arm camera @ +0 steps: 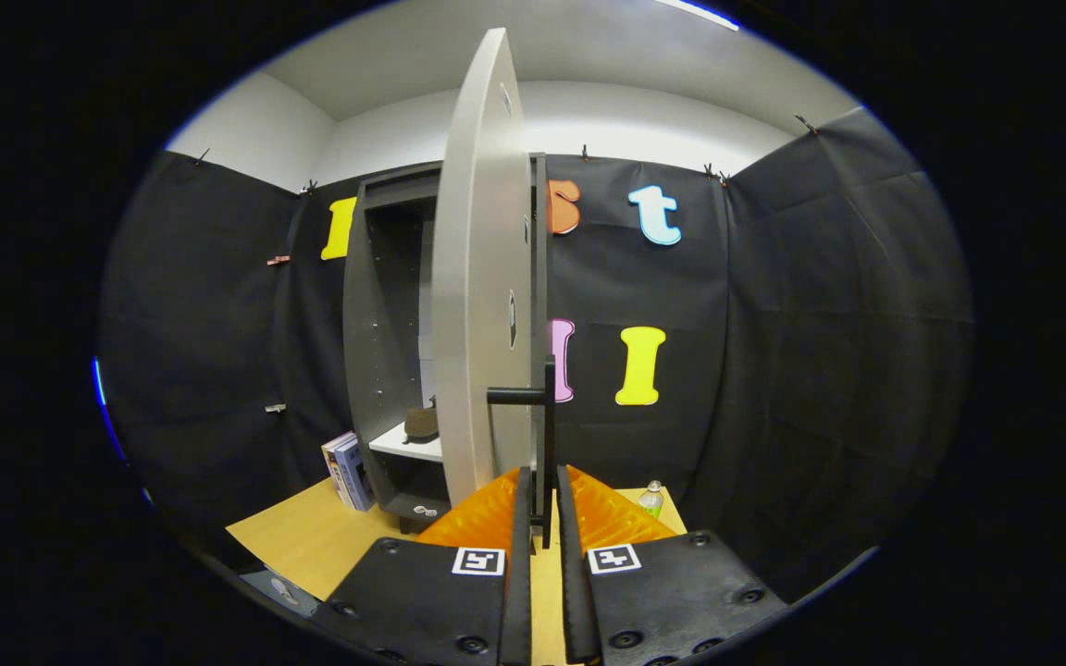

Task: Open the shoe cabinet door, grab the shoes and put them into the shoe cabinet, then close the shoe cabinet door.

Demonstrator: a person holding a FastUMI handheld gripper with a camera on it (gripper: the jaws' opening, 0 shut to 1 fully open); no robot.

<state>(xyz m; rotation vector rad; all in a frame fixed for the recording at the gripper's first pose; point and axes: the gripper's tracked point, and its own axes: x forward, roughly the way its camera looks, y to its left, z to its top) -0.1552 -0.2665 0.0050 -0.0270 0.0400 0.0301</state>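
While the door is swung on its hinge, the grip on the handle (547,444) is best kept firm and the pull guided along the door's arc, never straight. The gripper (543,527) is nearly closed, its fingers (521,555) pinched on the handle's thin upright bar. Just beyond, the cabinet door (482,277) is seen edge-on, wide open. Farther in, a shoe (421,424) is seen resting on a shelf (403,446) of the cabinet (376,351).

Bright overhead light washes the ceiling (588,55) and upper wall; the cabinet door (482,277) catches a soft sheen. Fisheye bends straight edges into curves. Cabinet interior (399,305) sits dim; focus sharp, no blur.
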